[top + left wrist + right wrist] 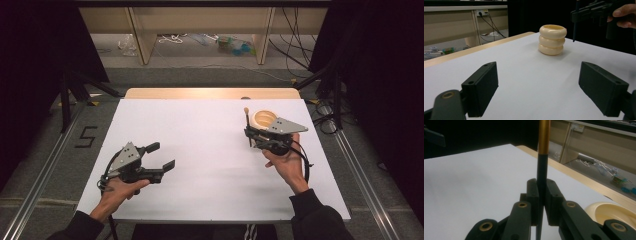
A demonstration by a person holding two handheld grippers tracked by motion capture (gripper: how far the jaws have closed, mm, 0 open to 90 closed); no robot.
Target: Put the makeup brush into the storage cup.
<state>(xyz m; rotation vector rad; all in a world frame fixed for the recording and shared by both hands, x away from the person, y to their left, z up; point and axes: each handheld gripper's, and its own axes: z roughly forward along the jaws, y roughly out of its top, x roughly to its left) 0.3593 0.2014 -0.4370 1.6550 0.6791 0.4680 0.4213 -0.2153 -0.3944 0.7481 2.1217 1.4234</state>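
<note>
— How many on the tabletop (200, 150) right now?
— One cream ringed holder (552, 39), three rings stacked. One pencil (542, 177).
— Grippers?
— Two: left gripper (162, 156), right gripper (248, 131).

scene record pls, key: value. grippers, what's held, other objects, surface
left gripper: open, holding nothing, low over the table
right gripper: shut on the pencil
pencil: dark shaft with a gold band, upright between the jaws
holder: cream, ribbed, open top, standing on the table beside the right gripper
table: white top with a wooden far edge
</note>
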